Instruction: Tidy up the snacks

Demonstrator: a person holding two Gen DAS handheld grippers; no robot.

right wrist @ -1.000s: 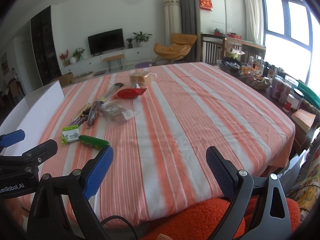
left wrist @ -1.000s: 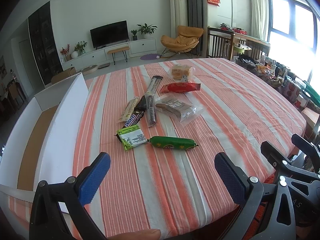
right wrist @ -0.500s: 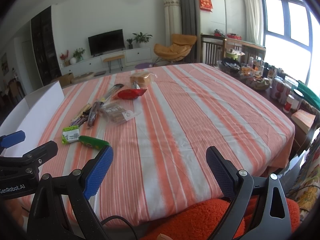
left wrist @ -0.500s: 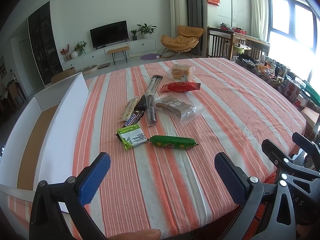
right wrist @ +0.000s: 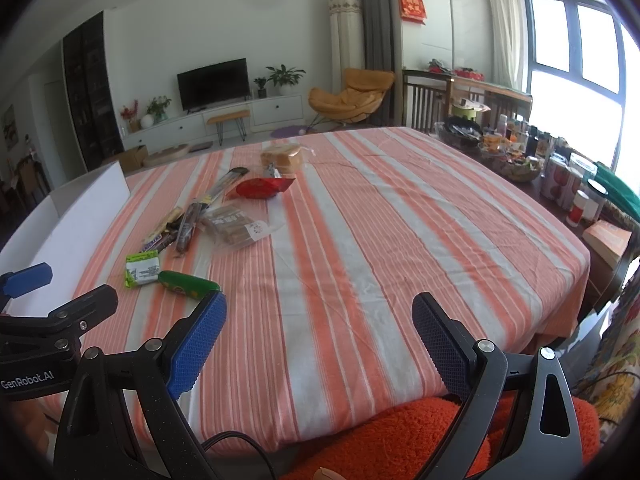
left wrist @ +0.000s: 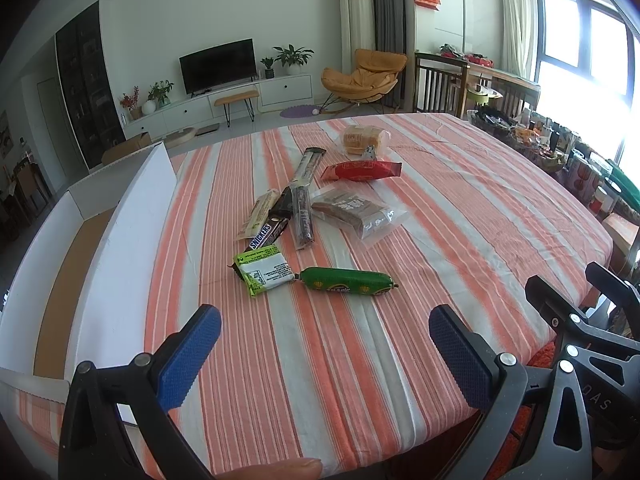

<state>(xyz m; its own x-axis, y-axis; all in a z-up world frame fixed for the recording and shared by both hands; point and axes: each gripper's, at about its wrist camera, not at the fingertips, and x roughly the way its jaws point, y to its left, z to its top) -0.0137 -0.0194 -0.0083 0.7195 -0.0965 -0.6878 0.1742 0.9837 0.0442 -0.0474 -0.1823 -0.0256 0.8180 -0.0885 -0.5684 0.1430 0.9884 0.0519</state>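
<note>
L gripper [left wrist: 325, 350] wide open, blue pads [left wrist: 188, 356] well apart, nothing btwn them, hovering above the near edge of the striped tablecloth [left wrist: 460, 208]. R gripper [right wrist: 319, 344] same story: jaws spread wide, empty, touching nothing, over the cloth's near edge w/ an orange fuzzy seat [right wrist: 400, 436] below it.

Snacks sit in a loose cluster mid-table, well ahead of both grippers. Closest: green sausage [left wrist: 346, 282], its end touching the green-white packet [left wrist: 262, 270]. Behind those a Snickers bar [left wrist: 269, 234], a pale bar [left wrist: 262, 212] beside it, a long dark stick [left wrist: 302, 216], a clear bag of brown biscuits [left wrist: 356, 214]. Further back a red packet [left wrist: 362, 170] and bagged bread [left wrist: 362, 140].

L view only: inside of the white box [left wrist: 132, 232] at table's left, brown bottom visible, plus a fingertip [left wrist: 276, 470] at the bottom edge. R view shows just that box's outer wall, but picks up the jars and cans [right wrist: 568, 184] crowding the side table on the right, and the L gripper poking in at far left.
</note>
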